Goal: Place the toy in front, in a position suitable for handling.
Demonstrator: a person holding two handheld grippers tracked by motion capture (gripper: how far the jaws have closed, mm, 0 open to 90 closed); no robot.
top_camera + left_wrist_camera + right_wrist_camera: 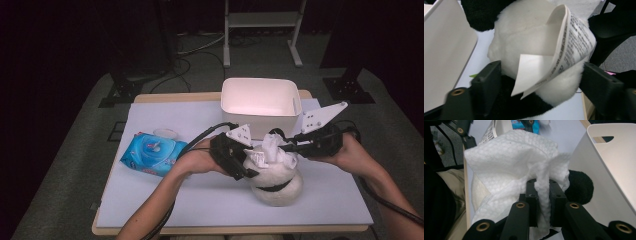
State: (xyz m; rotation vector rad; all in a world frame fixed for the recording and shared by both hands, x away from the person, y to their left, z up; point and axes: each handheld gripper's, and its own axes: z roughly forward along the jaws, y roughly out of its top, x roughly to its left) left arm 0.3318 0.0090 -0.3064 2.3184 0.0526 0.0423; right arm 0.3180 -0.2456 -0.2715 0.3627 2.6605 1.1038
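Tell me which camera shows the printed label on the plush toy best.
The left gripper view: the label curls close up, its print visible though blurred. The high view shows it as a small white tag on the plush toy. The right gripper view gives nothing certain of it.

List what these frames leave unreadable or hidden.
- Tag print, left gripper view: blurred, curled, unreadable.
- Plush face, high view: covered by the wipe and both grippers.
- Wipes pack label, high view: too small.
- Bin floor, high view: washed out by glare.

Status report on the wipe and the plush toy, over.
Right gripper shut on wet wipe. Left gripper open around plush toy, paper tag between jaws. White bin close behind.
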